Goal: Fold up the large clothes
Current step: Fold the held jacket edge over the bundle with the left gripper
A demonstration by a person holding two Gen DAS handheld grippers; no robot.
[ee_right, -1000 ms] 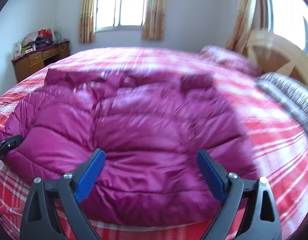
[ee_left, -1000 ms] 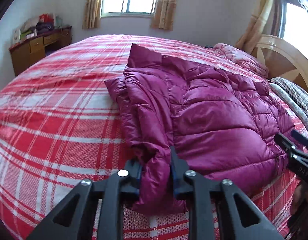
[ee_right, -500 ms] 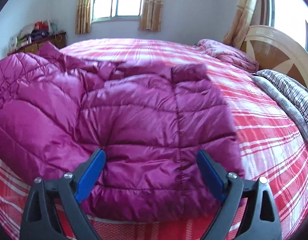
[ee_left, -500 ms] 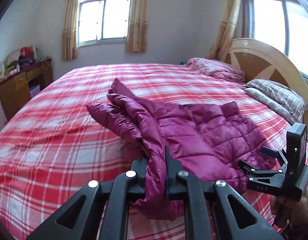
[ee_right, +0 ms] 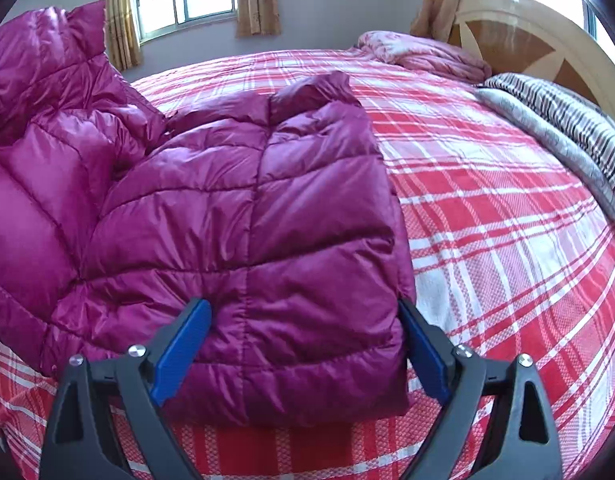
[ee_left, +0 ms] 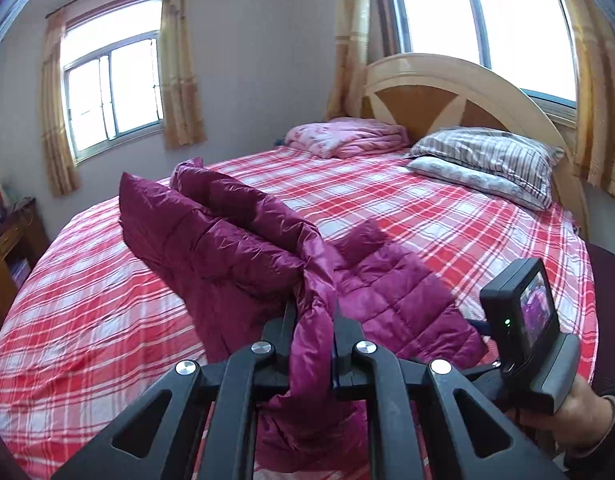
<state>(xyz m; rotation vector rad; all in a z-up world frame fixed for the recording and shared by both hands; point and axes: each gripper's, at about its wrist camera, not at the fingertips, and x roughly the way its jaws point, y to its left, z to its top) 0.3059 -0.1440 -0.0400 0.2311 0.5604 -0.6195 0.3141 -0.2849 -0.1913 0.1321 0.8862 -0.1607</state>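
Broadly, largest to smallest:
Bed (ee_left: pixel 387 208): one, covered by a red and white plaid sheet; it fills most of both views.
Headboard (ee_left: pixel 447 92): one, curved pale wood with darker wedge panels, at the far end of the bed.
Windows: two, one (ee_left: pixel 111 96) on the far wall and one (ee_left: pixel 483 12) behind the headboard, each flanked by yellow curtains.
Jacket (ee_right: pixel 247 220): one, magenta and quilted, lying on the near part of the bed. Its right half rests flat; its left half is lifted off the sheet and drapes across the left wrist view, hiding part of the bed behind it.
Pillows (ee_left: pixel 487 168): two, stacked, striped one on top of a grey one, by the headboard, well apart from the jacket.
Pink blanket (ee_left: pixel 347 136): one, bundled, beside the pillows against the headboard.
Desk (ee_left: pixel 7 256): one, wooden with drawers, at the left edge by the wall; the items on it are too blurred to name.
Left gripper (ee_left: pixel 313 320): clenched on a fold of the jacket's edge, the fabric pinched between its fingers and hanging below them; the jaws have just been closing further onto the cloth. It points forward and down.
Right gripper (ee_right: pixel 303 344): released, its blue-padded fingers spread wide, one at either side of the jacket's near right corner, neither pressing it. It tilts down at the bed.
Right hand (ee_left: pixel 579 412): wrapped around the right gripper's handle at the lower right, a dark sleeve behind it.
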